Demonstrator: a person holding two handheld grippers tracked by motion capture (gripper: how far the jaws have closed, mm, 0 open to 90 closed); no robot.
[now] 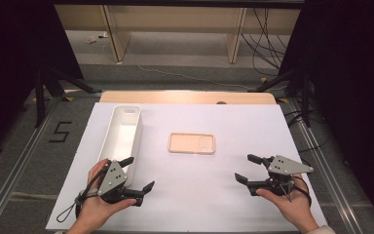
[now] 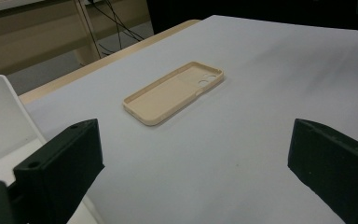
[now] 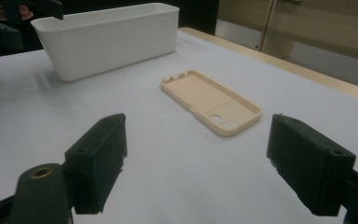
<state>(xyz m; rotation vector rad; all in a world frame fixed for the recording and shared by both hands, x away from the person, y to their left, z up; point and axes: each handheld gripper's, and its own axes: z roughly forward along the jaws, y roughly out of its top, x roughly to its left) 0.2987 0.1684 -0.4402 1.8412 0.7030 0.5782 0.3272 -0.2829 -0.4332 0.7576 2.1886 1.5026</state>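
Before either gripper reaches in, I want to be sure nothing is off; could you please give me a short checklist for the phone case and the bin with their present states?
1. Phone case lies flat and open side up on the white table cover: ok.
2. Nothing lies on or against the case: ok.
3. Left gripper open, holding nothing: ok.
4. Right gripper open, holding nothing: ok.
5. White bin stands upright, apart from the case, and looks empty from above: ok.
6. Left gripper clear of the bin's near end: cannot tell, since the two overlap in the high view.
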